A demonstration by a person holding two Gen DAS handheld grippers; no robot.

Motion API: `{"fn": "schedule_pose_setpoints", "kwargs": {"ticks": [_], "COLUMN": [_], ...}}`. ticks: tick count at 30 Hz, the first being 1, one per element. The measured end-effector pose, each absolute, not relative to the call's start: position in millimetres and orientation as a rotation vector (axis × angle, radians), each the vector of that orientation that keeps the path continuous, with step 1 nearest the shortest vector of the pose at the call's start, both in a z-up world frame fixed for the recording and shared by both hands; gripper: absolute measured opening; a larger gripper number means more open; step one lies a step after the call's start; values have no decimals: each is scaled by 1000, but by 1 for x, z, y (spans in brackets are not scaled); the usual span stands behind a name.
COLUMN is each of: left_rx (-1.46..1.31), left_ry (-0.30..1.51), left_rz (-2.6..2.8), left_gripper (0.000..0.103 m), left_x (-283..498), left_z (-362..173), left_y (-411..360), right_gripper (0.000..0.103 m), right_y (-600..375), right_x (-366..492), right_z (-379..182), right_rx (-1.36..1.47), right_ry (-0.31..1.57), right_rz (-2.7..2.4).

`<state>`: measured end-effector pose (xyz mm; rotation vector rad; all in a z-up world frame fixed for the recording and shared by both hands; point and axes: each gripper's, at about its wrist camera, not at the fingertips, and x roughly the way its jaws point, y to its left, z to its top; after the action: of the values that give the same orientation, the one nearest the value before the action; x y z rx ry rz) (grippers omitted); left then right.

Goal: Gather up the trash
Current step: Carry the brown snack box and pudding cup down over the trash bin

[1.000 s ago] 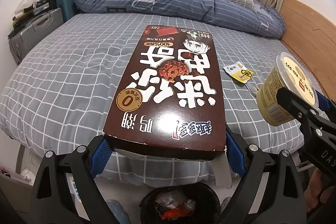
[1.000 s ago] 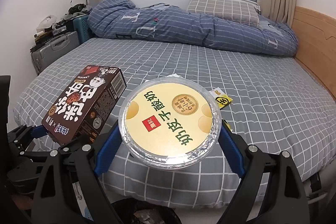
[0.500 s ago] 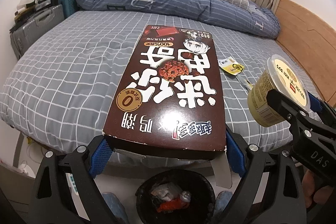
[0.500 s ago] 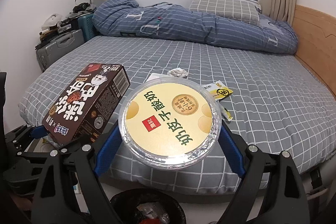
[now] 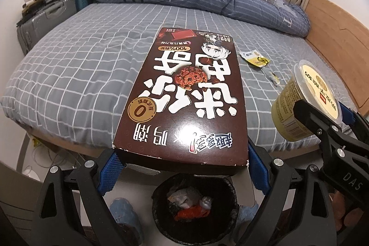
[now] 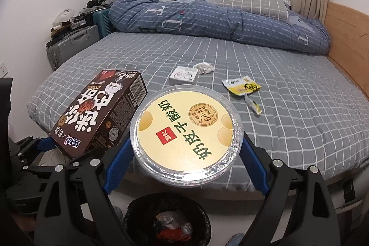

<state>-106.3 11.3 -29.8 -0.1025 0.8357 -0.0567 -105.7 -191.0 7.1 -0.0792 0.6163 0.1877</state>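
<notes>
My left tongs (image 5: 182,167) are clamped on the brown snack box (image 5: 184,103), held flat above the black trash bin (image 5: 194,204) down at six o'clock. My right tongs (image 6: 184,165) grip the yellow yogurt cup (image 6: 186,137), the bin's rim (image 6: 138,206) showing under it. On the grey checked bed (image 6: 288,89), at one o'clock, lie a yellow wrapper (image 6: 242,85), a small white box (image 6: 183,76) and crumpled paper (image 6: 204,67).

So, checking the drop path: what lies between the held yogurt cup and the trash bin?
Nothing: in the right wrist view, yogurt cup hangs above trash bin.
</notes>
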Motion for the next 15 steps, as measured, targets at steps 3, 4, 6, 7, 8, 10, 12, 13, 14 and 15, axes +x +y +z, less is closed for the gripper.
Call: {"fn": "schedule_pose_setpoints", "kwargs": {"ticks": [3, 4, 6, 7, 8, 10, 12, 13, 14, 15], "left_rx": [-109, -109, -109, -109, -108, -107, -106, -104, -103, -101], "left_ry": [847, 851, 857, 859, 863, 872, 881, 887, 892, 898], "left_rz": [-54, -51, -44, -42, -39, -36, -33, -31, -29, -26], "left_gripper": [89, 89, 89, 89, 89, 89, 89, 89, 89, 89], "left_x": [-114, -117, -123, -125, -128, -133, -138, -141, -143, -146], "left_z": [-33, -34, -36, -37, -38, -41, -43, -45, -46, -48], "left_y": [14, 14, 16, 17, 17, 18, 18, 19, 19, 19], "right_gripper": [83, 83, 83, 83, 83, 83, 83, 83, 83, 83], "right_y": [-193, -194, -195, -196, -196, -196, -197, -198, -198, -199], "right_x": [-113, -116, -120, -122, -125, -128, -132, -134, -136, -138], "right_z": [4, 2, -2, -4, -5, -8, -12, -13, -15, -16], "right_rx": [-77, -76, -75, -74, -75, -75, -74, -73, -73, -72], "right_ry": [624, 629, 637, 643, 648, 656, 665, 669, 673, 678], "right_rz": [185, 184, 181, 180, 179, 178, 176, 175, 173, 172]}}
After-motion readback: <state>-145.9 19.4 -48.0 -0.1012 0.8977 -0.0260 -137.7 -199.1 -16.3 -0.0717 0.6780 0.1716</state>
